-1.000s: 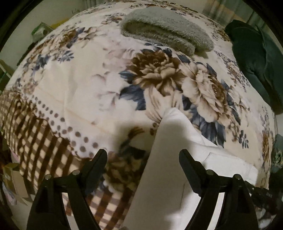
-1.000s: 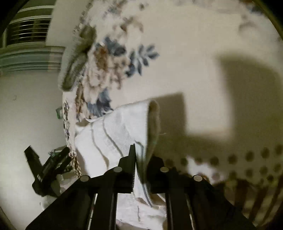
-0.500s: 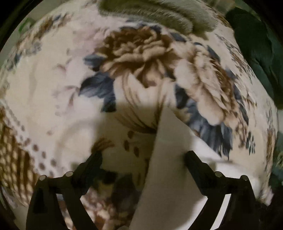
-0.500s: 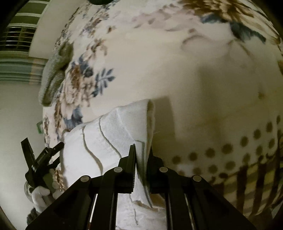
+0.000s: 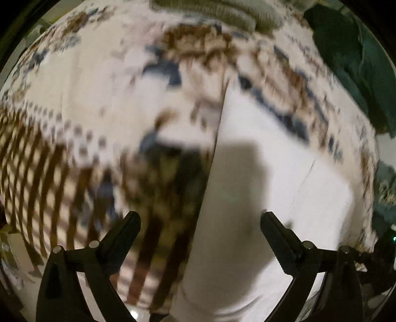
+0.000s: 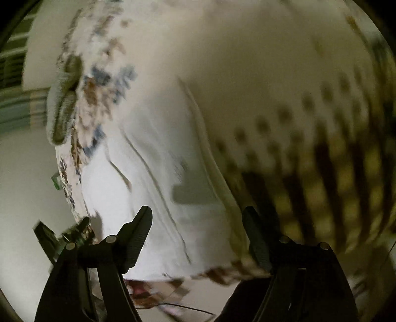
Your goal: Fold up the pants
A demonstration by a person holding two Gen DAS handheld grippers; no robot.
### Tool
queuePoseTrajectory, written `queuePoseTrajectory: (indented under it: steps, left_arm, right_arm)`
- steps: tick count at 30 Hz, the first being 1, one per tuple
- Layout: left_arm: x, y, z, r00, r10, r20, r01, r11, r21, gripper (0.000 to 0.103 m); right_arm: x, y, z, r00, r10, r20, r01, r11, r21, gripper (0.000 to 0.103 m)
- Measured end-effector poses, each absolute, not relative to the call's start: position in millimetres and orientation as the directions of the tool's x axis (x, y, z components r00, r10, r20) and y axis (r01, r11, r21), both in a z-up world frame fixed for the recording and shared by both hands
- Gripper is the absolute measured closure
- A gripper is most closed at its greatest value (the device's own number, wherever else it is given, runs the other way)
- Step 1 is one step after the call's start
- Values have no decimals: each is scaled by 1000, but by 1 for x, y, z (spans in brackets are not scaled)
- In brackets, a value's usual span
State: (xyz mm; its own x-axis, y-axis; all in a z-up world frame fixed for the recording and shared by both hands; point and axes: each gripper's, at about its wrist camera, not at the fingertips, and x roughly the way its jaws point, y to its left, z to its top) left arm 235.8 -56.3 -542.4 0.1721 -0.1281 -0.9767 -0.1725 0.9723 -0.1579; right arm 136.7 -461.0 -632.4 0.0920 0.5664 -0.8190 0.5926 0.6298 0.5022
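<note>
The white pants (image 5: 259, 188) lie flat on the floral bedspread (image 5: 104, 81), stretching from the bed's near edge toward the middle. My left gripper (image 5: 200, 223) is open and empty, hovering over the pants' left edge near the bed's front. In the right wrist view the pants (image 6: 153, 168) show dark seam lines and a folded edge on the right. My right gripper (image 6: 198, 218) is open and empty above them. The left gripper also shows in the right wrist view (image 6: 61, 235) at the lower left. Both views are motion-blurred.
A folded grey-green towel (image 5: 217, 10) lies at the far side of the bed; it also shows in the right wrist view (image 6: 65, 99). A dark green cloth (image 5: 351, 64) sits at the far right. The bedspread's brown checked border (image 5: 44, 173) hangs over the near edge.
My right gripper has opened and let go of the pants' edge, which now lies flat on the bed. Both grippers have pulled back toward the bed's near edge.
</note>
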Motion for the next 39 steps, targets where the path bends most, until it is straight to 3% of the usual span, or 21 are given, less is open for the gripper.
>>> queuePoseTrajectory:
  steps: [1,3,5,11,15,16,18,20,21,26,30,32,33,39]
  left_arm:
    - [231,-59,-548,165,-127,-978,-165,974,-154,2]
    - [224,-62,-554,162,-123,-979,-162,975,-149,2]
    - [222,-65,-555,169,-118,-978,-153,978,-145,2]
    - [226,-73,-554,182,-109,-977,-112,985,-131,2]
    - [227,-70,-555,177,-124,-976,-117,982,-146,2]
    - [227,-71,-555,178,-123,-976,-114,983,-145,2]
    - [225,-71,-554,181,-120,-976,-111,984,-141,2]
    - [224,-70,-554,180,-125,-976,-116,982,-148,2]
    - [225,-70,-555,179,-127,-976,-119,982,-150,2]
    - [222,-68,-552,177,-134,-975,-122,980,-156,2]
    - [218,-60,-549,173,-158,-972,-149,971,-185,2]
    - [215,-53,-546,176,-176,-969,-169,964,-206,2]
    - [214,-50,-545,177,-182,-967,-181,960,-214,2]
    - [210,-40,-547,171,-208,-963,-214,946,-242,2]
  right_arm:
    - [134,-458,-634,99,559,-823,592,632,500,27]
    - [130,-452,-632,103,521,-847,589,654,474,54]
    - [125,-450,-627,107,483,-869,580,680,449,91]
    - [103,-464,-613,96,365,-926,557,751,354,103]
    - [92,-478,-633,78,479,-874,630,656,416,102]
    - [90,-478,-630,101,501,-860,631,636,444,101]
    - [85,-477,-622,129,508,-852,637,616,464,87]
    - [75,-478,-615,185,502,-845,664,570,484,55]
    - [69,-478,-615,219,511,-831,679,532,506,51]
    - [52,-469,-633,372,619,-692,726,270,632,47]
    - [38,-461,-623,473,567,-674,725,185,664,44]
    - [28,-462,-612,526,523,-671,711,162,684,15]
    - [20,-462,-609,561,498,-661,703,135,698,9]
    - [41,-430,-660,537,592,-601,715,59,697,8]
